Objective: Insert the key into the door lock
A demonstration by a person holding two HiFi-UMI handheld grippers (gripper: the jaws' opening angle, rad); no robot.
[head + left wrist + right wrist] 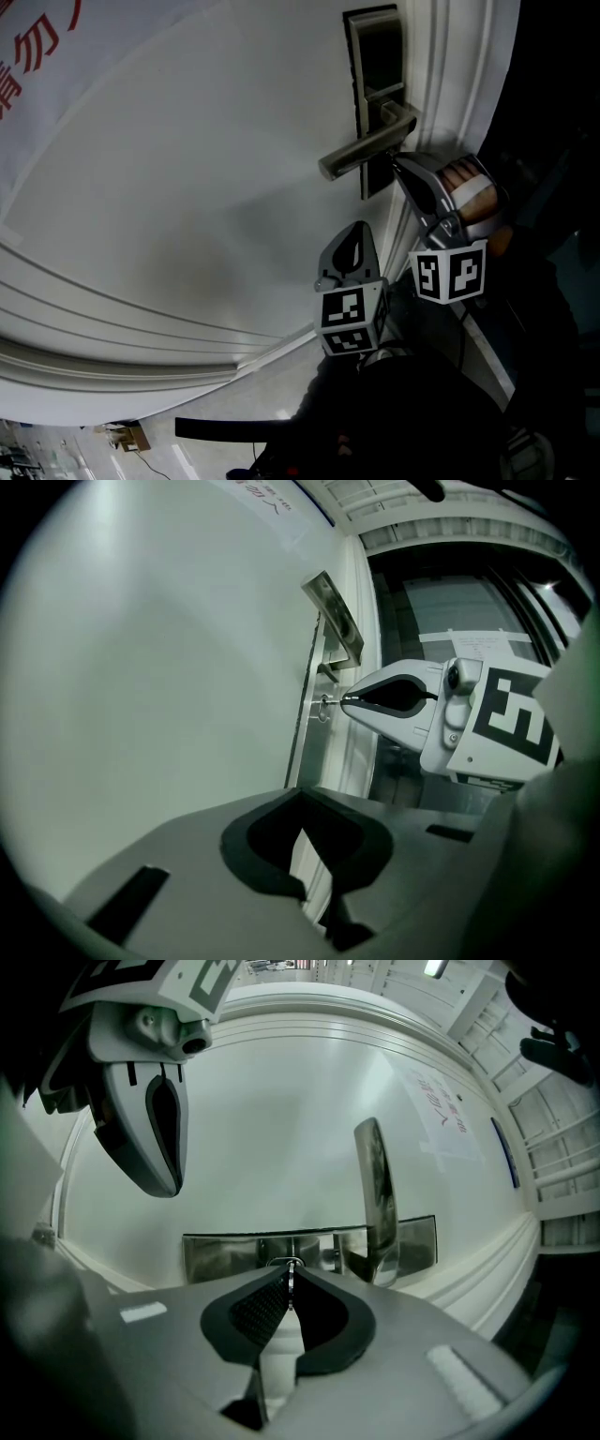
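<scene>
Your left claw [360, 228] hangs nearest, at 6 o'clock from the handle [370, 145], closed on nothing and apart from the door [187, 187]. Right claw [401, 164] is just under the handle at 1 o'clock in the head view, pinched on the key [292, 1271]. Key tip is at the keyhole in the lock plate [216, 1255]; depth can't be told. Key looks small, light, stiff, slick metal that is likely to twist in the pads. Grip its flat head, blade square to the slot.
</scene>
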